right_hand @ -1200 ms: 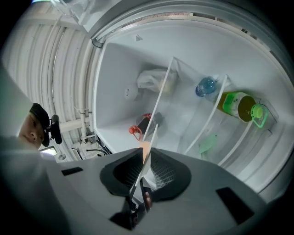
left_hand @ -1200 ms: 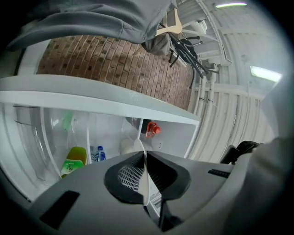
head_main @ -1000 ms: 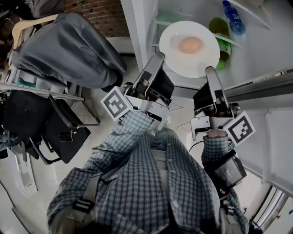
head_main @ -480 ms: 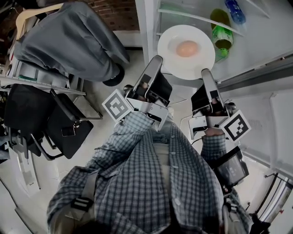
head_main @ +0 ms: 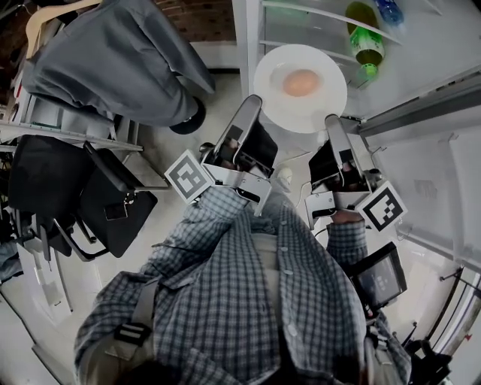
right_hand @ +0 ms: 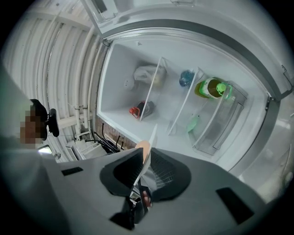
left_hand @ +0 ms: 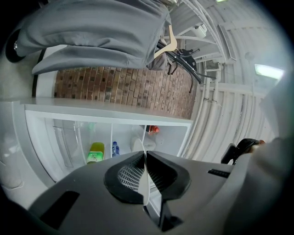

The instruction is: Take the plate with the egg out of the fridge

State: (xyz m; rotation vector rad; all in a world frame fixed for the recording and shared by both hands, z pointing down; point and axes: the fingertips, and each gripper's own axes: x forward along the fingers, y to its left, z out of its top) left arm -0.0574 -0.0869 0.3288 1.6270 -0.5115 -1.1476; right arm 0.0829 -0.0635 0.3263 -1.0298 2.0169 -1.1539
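A white plate (head_main: pixel 316 105) with a brownish egg (head_main: pixel 300 83) on it hangs in the air in front of the open fridge (head_main: pixel 421 68). My left gripper (head_main: pixel 254 101) is shut on the plate's left rim and my right gripper (head_main: pixel 331 119) is shut on its near right rim. In the left gripper view the plate (left_hand: pixel 144 176) shows edge-on between the dark pads of the left gripper (left_hand: pixel 145 172). In the right gripper view the plate (right_hand: pixel 148 149) sits edge-on in the right gripper (right_hand: pixel 143 170), with the egg (right_hand: pixel 143 148) peeking above the jaws.
Green bottles (head_main: pixel 366 49) and a blue bottle (head_main: pixel 387 9) stand in the fridge. The fridge's grey door seal (head_main: pixel 421 105) runs close to my right gripper. A grey coat (head_main: pixel 113 60) hangs over a chair at the left, with a black bag (head_main: pixel 113 210) below it.
The plate with the egg has come out of the fridge toward me and a little to the left, with both grippers still shut on its rim.
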